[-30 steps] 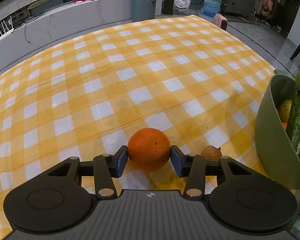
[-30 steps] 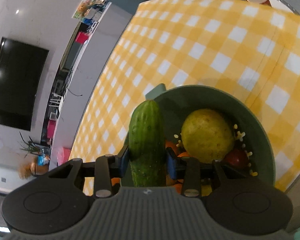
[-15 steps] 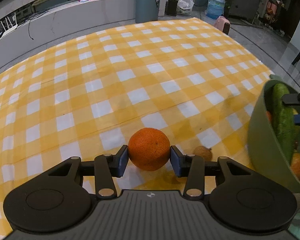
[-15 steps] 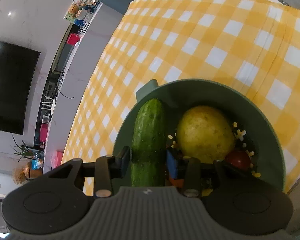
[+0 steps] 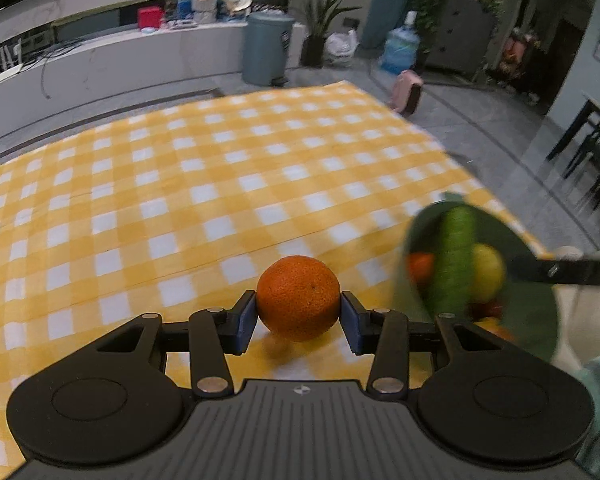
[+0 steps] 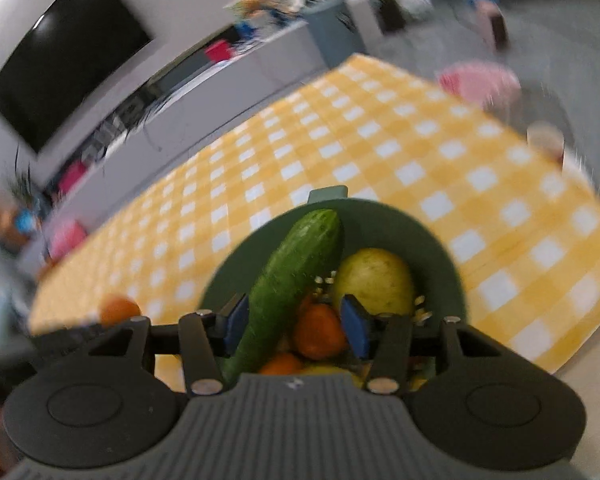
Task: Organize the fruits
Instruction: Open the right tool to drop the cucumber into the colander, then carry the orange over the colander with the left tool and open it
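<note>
Left gripper (image 5: 299,322) pinching orange (image 5: 298,298) between pads, lifted off checked cloth (image 5: 180,200) — judged carry toward green bowl (image 5: 536,320) on its right

Right gripper (image 6: 295,325) jaws spread, nothing pinched; cucumber (image 6: 288,280) lies slanted in bowl beside left pad — likely released, leaning on rim for support

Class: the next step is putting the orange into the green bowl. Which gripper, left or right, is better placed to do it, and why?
Left. The left gripper already has the orange between its fingers, beside the green bowl. The right gripper is open over the bowl, the cucumber lying loose between its fingers, and carries nothing.
</note>
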Demonstrator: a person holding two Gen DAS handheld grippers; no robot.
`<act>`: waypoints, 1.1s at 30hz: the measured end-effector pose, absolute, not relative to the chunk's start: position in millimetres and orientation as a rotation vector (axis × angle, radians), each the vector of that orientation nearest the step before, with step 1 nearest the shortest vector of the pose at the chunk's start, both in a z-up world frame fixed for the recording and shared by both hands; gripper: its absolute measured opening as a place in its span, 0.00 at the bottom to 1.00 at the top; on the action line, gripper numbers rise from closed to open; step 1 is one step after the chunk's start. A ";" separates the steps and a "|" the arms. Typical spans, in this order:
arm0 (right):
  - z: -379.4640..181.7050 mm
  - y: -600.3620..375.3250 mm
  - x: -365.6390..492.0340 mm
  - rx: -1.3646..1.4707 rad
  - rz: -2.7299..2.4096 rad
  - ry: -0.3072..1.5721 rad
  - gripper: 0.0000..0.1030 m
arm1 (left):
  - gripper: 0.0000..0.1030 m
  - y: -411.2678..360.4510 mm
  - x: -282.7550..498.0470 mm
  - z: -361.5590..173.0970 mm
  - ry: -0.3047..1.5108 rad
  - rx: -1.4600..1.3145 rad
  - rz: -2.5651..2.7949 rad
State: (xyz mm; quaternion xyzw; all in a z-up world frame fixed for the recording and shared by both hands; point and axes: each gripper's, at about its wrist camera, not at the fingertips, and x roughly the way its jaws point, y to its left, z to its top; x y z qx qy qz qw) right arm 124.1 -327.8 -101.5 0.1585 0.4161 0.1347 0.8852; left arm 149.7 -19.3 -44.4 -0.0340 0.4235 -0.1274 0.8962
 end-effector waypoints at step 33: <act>-141.5 -392.8 87.1 0.360 0.160 0.769 0.11 | 0.48 -196.4 178.6 -76.6 1.061 0.050 -0.520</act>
